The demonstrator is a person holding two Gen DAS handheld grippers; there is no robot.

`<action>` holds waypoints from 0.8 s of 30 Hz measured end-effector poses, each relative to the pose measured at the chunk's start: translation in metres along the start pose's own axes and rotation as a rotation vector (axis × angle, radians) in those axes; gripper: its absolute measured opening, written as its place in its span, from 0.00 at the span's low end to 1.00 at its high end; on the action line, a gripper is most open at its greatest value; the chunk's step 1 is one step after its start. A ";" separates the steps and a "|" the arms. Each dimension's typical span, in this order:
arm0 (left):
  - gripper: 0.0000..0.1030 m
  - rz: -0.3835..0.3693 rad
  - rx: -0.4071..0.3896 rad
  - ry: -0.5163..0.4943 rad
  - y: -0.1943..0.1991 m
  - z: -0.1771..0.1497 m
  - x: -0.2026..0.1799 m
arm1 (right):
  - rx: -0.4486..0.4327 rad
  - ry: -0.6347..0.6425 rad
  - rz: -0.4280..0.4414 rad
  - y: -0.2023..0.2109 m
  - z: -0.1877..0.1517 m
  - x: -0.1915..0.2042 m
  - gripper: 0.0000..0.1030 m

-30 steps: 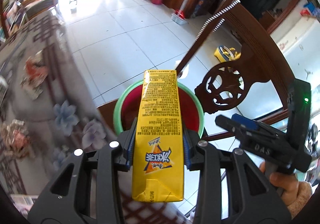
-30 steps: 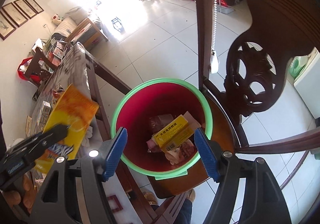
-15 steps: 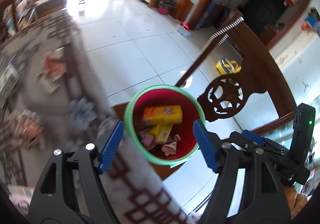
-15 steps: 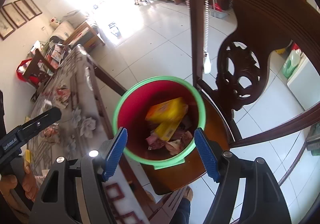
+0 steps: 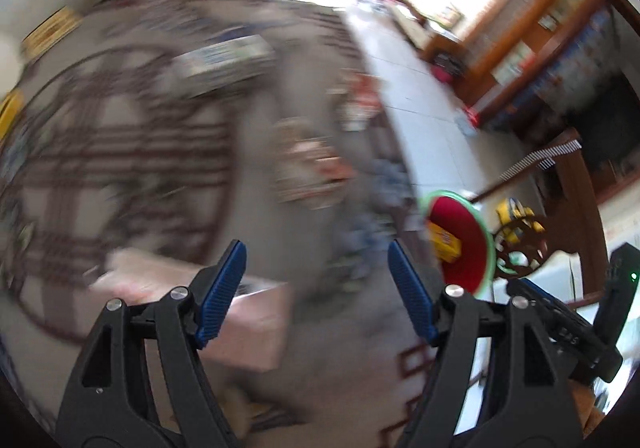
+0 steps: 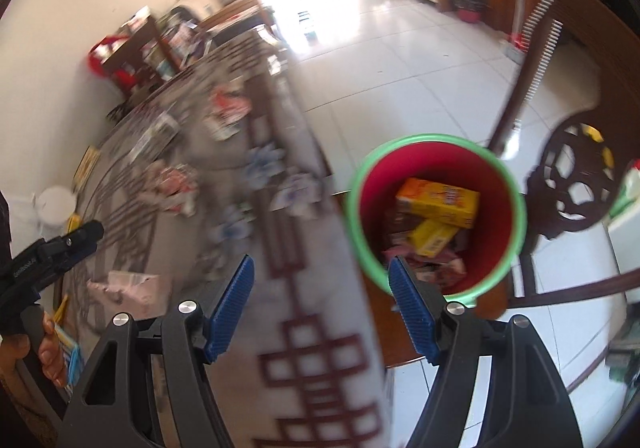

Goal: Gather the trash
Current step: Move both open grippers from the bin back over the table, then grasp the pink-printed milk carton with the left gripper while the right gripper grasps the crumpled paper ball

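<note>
A red bin with a green rim [image 6: 436, 140] stands on the floor beside the table edge, holding the yellow carton [image 6: 438, 202] and other wrappers. The same bin [image 5: 482, 220] shows small at the right of the left wrist view. My left gripper [image 5: 316, 284] hangs open and empty over the patterned tablecloth [image 5: 160, 152], the picture heavily blurred. A pinkish box [image 5: 248, 324] lies just below its left finger. My right gripper [image 6: 320, 296] is open and empty above the table edge, its right finger in front of the bin's rim. Crumpled wrappers [image 6: 172, 184] lie scattered on the table.
A dark carved wooden chair [image 6: 572, 176] stands right of the bin. A hand holds the left gripper's handle [image 6: 44, 264] at the left edge of the right wrist view. White tiled floor [image 6: 400, 60] stretches beyond the table. A pink box [image 6: 132, 286] lies near the table's front.
The left gripper let go of the yellow carton, which now lies in the bin, then swung left over the table. The right gripper also shifted left, from above the bin to the table edge.
</note>
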State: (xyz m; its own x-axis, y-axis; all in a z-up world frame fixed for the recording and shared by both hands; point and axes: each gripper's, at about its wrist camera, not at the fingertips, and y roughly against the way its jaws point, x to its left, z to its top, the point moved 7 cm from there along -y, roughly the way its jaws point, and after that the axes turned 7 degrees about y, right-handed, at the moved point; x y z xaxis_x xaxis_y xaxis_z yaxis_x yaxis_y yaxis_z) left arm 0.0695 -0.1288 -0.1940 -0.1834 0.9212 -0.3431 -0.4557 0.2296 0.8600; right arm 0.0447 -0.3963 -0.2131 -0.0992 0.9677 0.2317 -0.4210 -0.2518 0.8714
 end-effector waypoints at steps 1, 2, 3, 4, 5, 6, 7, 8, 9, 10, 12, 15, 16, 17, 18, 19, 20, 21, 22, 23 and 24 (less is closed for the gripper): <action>0.73 0.016 0.001 0.034 0.003 -0.001 0.017 | 0.008 0.016 0.009 -0.004 0.000 0.012 0.66; 0.74 0.031 0.003 0.081 0.006 -0.004 0.035 | 0.014 0.025 0.013 -0.007 0.000 0.020 0.66; 0.74 0.039 0.013 0.137 0.009 -0.007 0.055 | 0.021 0.039 0.019 -0.011 0.000 0.030 0.66; 0.74 0.040 0.025 0.186 0.011 -0.010 0.070 | 0.028 0.051 0.023 -0.014 -0.001 0.038 0.66; 0.75 0.039 0.039 0.240 0.012 -0.014 0.084 | 0.037 0.067 0.028 -0.018 -0.002 0.049 0.66; 0.75 0.035 0.058 0.310 0.011 -0.020 0.101 | 0.042 0.079 0.030 -0.020 -0.002 0.057 0.66; 0.76 0.029 0.078 0.378 0.010 -0.026 0.114 | 0.048 0.091 0.031 -0.023 -0.002 0.065 0.66; 0.76 0.021 0.094 0.416 0.008 -0.030 0.122 | 0.054 0.104 0.033 -0.026 -0.003 0.073 0.66; 0.76 0.007 0.122 0.456 0.004 -0.035 0.128 | 0.058 0.115 0.034 -0.028 -0.003 0.080 0.66; 0.76 -0.009 0.154 0.480 -0.002 -0.040 0.131 | 0.063 0.127 0.034 -0.030 -0.004 0.087 0.66; 0.76 -0.043 0.185 0.499 -0.011 -0.042 0.127 | 0.071 0.143 0.034 -0.033 -0.005 0.096 0.66; 0.80 -0.086 0.181 0.486 -0.019 -0.033 0.117 | 0.083 0.166 0.030 -0.038 -0.007 0.113 0.66; 0.81 -0.088 0.180 0.477 -0.022 -0.029 0.115 | 0.085 0.173 0.028 -0.039 -0.007 0.117 0.66; 0.81 -0.094 0.184 0.467 -0.025 -0.026 0.113 | 0.086 0.182 0.023 -0.040 -0.007 0.123 0.66; 0.81 -0.095 0.192 0.458 -0.029 -0.024 0.112 | 0.087 0.186 0.020 -0.041 -0.007 0.126 0.66; 0.80 -0.086 0.204 0.441 -0.032 -0.022 0.111 | 0.086 0.190 0.018 -0.041 -0.007 0.130 0.66; 0.73 -0.081 0.209 0.425 -0.034 -0.019 0.110 | 0.086 0.194 0.016 -0.042 -0.006 0.132 0.66; 0.67 -0.079 0.211 0.408 -0.036 -0.017 0.110 | 0.083 0.199 0.011 -0.043 -0.004 0.136 0.66; 0.56 -0.078 0.216 0.392 -0.038 -0.016 0.111 | 0.081 0.201 0.008 -0.044 -0.002 0.139 0.66; 0.53 -0.089 0.222 0.379 -0.039 -0.016 0.111 | 0.079 0.202 0.005 -0.045 0.001 0.141 0.66; 0.52 -0.101 0.224 0.374 -0.042 -0.012 0.112 | 0.078 0.201 0.004 -0.047 0.003 0.142 0.66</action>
State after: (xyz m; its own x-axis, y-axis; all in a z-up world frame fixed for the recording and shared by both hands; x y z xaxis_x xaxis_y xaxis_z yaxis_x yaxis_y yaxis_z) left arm 0.0578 -0.0393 -0.2728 -0.4690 0.7231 -0.5071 -0.2948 0.4131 0.8617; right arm 0.0530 -0.2466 -0.2202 -0.2820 0.9474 0.1513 -0.3498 -0.2483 0.9033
